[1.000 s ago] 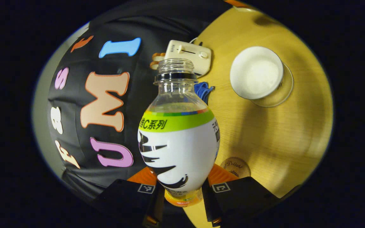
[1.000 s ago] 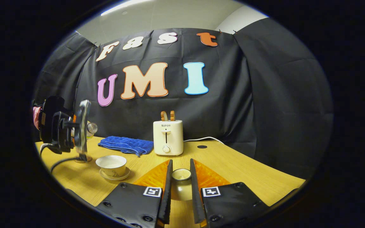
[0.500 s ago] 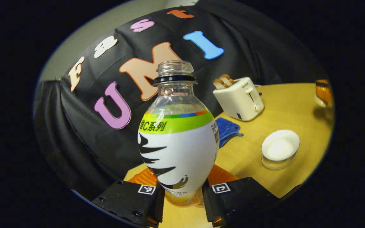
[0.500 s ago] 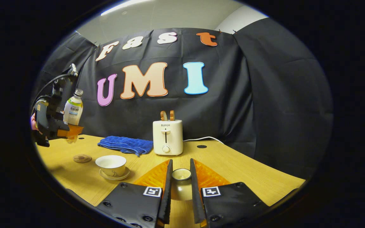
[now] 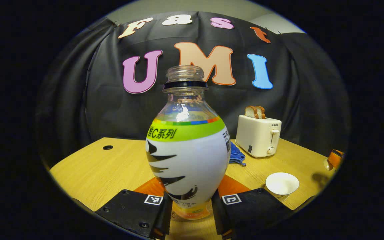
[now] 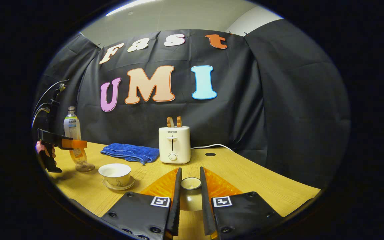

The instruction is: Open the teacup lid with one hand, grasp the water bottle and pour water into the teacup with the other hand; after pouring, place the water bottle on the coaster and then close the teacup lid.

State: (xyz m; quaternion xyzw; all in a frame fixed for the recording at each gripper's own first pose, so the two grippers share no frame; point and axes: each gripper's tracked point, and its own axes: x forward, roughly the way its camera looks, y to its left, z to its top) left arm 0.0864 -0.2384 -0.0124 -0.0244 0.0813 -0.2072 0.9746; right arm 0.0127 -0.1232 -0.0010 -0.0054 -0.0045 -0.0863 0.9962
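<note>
An uncapped water bottle [image 5: 188, 156] with a white and green label stands upright between the fingers of my left gripper [image 5: 190, 206], which is shut on its lower body. In the right gripper view the same bottle [image 6: 72, 130] rests with its base on the round coaster [image 6: 85, 166] at the table's left, the left gripper [image 6: 73, 144] still around it. The white teacup [image 6: 114, 170] sits uncovered on its saucer [image 6: 118, 184], just right of the coaster; it also appears as the teacup [image 5: 282, 183] right of the bottle. My right gripper [image 6: 190, 173] is shut on the small teacup lid [image 6: 191, 184], held above the table.
A white toaster [image 6: 174, 145] with two bread slices stands at the back of the wooden table [image 6: 245, 180], with a folded blue cloth [image 6: 130, 152] to its left. A hand [image 6: 45, 150] holds the left gripper at the left table edge.
The bottle swung from tilted over the cup back to upright and came down onto the coaster. The right gripper with the lid stayed still.
</note>
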